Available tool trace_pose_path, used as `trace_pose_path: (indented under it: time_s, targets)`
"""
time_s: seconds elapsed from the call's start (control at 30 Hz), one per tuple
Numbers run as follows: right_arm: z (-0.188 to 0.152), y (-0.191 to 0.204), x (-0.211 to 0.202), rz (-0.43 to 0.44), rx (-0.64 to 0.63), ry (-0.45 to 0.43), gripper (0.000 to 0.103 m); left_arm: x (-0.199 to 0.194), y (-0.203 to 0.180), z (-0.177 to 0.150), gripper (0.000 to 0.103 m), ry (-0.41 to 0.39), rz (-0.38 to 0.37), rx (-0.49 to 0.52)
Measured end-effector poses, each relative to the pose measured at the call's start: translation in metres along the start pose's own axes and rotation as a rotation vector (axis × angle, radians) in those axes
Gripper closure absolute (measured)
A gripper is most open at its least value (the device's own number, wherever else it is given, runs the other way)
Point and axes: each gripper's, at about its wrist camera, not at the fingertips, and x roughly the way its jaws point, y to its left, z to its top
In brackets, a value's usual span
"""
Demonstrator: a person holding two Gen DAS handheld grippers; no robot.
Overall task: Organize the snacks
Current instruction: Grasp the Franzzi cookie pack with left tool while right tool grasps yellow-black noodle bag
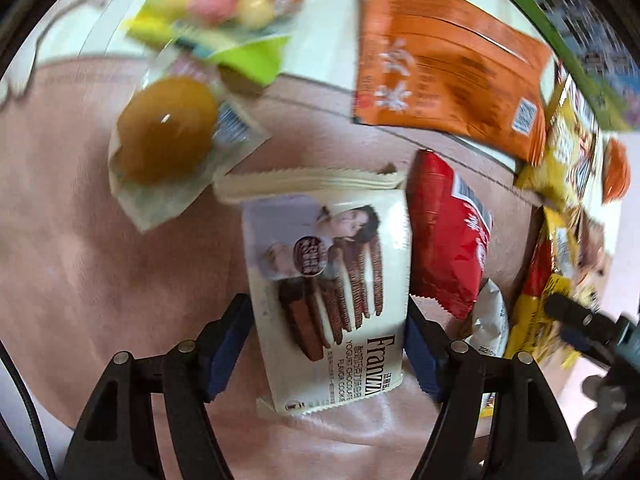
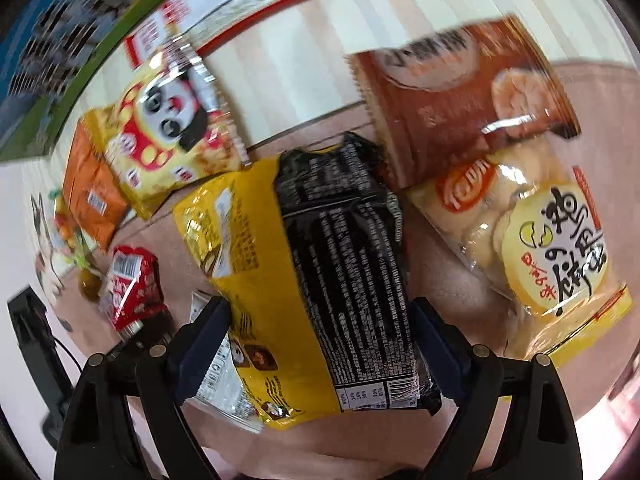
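Pink cloth (image 1: 80, 240), left view — cookie pack (image 1: 328, 292), right — yellow-black bag (image 2: 312, 280)

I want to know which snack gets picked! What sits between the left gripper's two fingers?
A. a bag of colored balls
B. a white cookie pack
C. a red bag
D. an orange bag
B: the white cookie pack lies between the left gripper fingers.

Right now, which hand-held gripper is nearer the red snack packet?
Left. The left hand-held gripper straddles the Franzzi cookie pack, right beside the red snack packet. The right hand-held gripper straddles the yellow-and-black bag, farther away.
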Motion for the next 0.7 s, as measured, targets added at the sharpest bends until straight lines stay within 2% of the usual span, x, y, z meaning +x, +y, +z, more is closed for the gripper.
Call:
trace_pose_path:
  time_s: [0.1,0.17,0.2,0.3,0.33,0.4,0.47,0.5,0.6,0.7]
  targets:
    - [0.001,0.017,0.009,-0.075,-0.082,-0.021,0.009,0.004,0.024,-0.006,0.032,-0.009,-0.02,-0.006]
    - [0.002,0.029,0.018,-0.128,-0.134,-0.031,0.009,0.004,0.023,-0.011,0.039,-0.016,0.02,0.054]
    - [0.002,0.033,0.022,-0.148,-0.148,-0.032,0.009,0.002,0.023,-0.013,0.047,-0.026,0.052,0.092]
    - [0.006,0.038,0.031,-0.172,-0.129,-0.046,0.012,-0.006,0.009,-0.028,0.047,-0.056,0.166,0.262]
    - [0.008,0.036,0.033,-0.164,-0.106,-0.044,0.013,-0.008,0.003,-0.032,0.047,-0.062,0.23,0.325]
    - [0.007,0.032,0.033,-0.131,-0.078,-0.018,0.012,-0.009,0.005,-0.044,0.045,-0.066,0.29,0.398]
    - [0.003,0.018,0.04,-0.087,-0.057,0.014,0.011,-0.002,0.018,-0.052,0.043,-0.036,0.26,0.356]
    - [0.002,0.015,0.044,-0.083,-0.062,0.018,0.01,0.004,0.037,-0.054,0.042,-0.02,0.213,0.293]
    - [0.011,0.008,0.075,-0.114,-0.099,0.028,0.008,0.001,0.067,-0.057,0.041,-0.03,0.129,0.17]
    - [0.01,0.022,0.108,-0.141,-0.113,0.044,0.008,-0.007,0.09,-0.06,0.041,-0.031,0.116,0.124]
